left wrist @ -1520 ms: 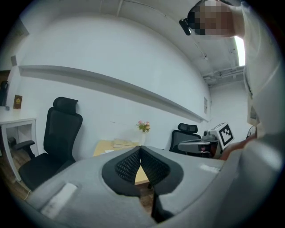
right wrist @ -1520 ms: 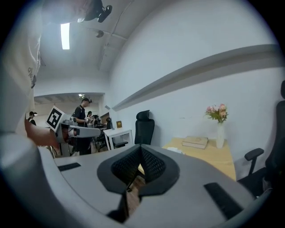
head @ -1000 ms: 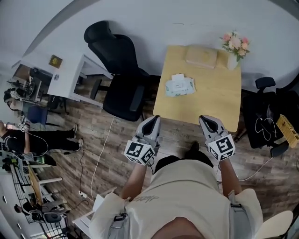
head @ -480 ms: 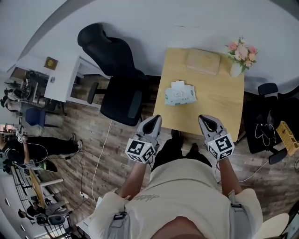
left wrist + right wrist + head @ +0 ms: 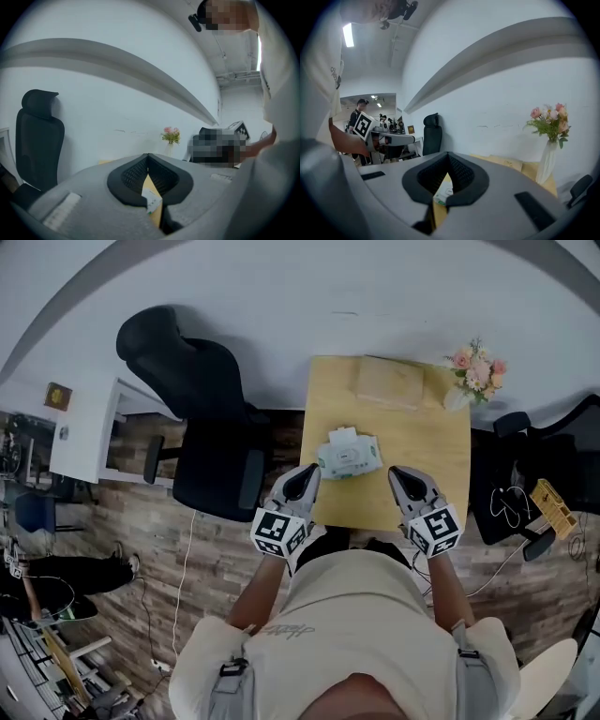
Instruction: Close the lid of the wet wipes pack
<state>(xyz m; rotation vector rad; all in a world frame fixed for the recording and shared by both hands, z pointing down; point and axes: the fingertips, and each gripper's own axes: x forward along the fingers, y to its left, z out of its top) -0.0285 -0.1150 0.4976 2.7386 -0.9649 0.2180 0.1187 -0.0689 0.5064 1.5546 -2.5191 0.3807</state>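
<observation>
In the 2 gripper views, the left gripper (image 5: 148, 156) and right gripper (image 5: 448, 155) hide most of the wet wipes pack (image 5: 153, 202).

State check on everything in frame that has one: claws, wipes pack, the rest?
left claw: shut, empty
right claw: shut, empty
wet wipes pack: flat on the table, untouched
lid: looks flipped open, not yet closed
vase: upright, holding flowers
office chair: empty
</observation>
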